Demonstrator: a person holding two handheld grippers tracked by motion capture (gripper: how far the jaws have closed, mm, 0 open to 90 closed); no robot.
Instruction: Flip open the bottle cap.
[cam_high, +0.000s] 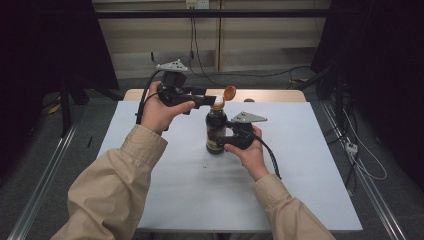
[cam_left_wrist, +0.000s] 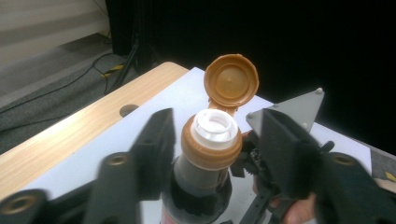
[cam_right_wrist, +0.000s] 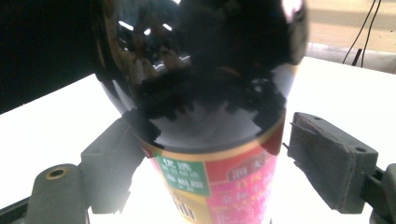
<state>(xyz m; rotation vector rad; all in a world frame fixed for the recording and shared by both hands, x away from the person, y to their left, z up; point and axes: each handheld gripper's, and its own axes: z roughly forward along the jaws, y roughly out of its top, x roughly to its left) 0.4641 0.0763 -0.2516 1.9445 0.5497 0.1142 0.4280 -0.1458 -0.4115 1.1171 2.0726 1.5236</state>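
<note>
A dark sauce bottle (cam_high: 216, 132) with a red and green label (cam_right_wrist: 219, 182) stands upright on the white table (cam_high: 300, 175). Its brown flip cap (cam_left_wrist: 231, 80) is hinged back, baring the white spout (cam_left_wrist: 213, 126). My left gripper (cam_high: 212, 102) reaches in level from the left at the bottle's neck. In the left gripper view (cam_left_wrist: 215, 140) its jaws stand on either side of the brown collar, with a gap on the right side. My right gripper (cam_high: 220, 142) is low at the bottle's body. Its jaws (cam_right_wrist: 215, 172) flank the bottle, and the right pad (cam_right_wrist: 327, 161) stands off the glass.
A wooden strip (cam_high: 270, 95) with a round hole (cam_left_wrist: 128, 110) runs along the table's far edge. Cables lie on the floor beyond it and at the right (cam_high: 370, 165). Metal rails (cam_high: 45, 180) flank the table. Dark curtains stand on both sides.
</note>
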